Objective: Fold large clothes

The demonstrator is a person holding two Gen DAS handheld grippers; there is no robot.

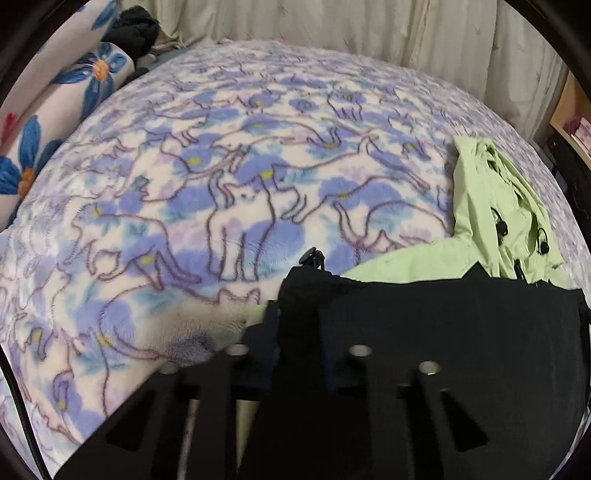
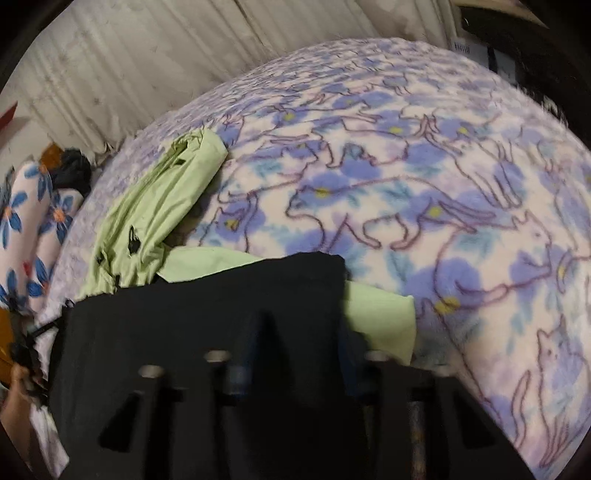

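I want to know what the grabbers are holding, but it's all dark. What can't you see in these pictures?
- Left gripper, left wrist view: the black garment covers its fingertips, so the grip is unclear.
- Right gripper, right wrist view: same, plus blur.
- Light green garment: partly hidden under the black one.
- Dark bundle by the flowered pillow: too small to identify.

Both the matte black angular left gripper (image 1: 295, 354) and the right gripper (image 2: 295, 358) carry round silver bolt heads atop ribbed arms.
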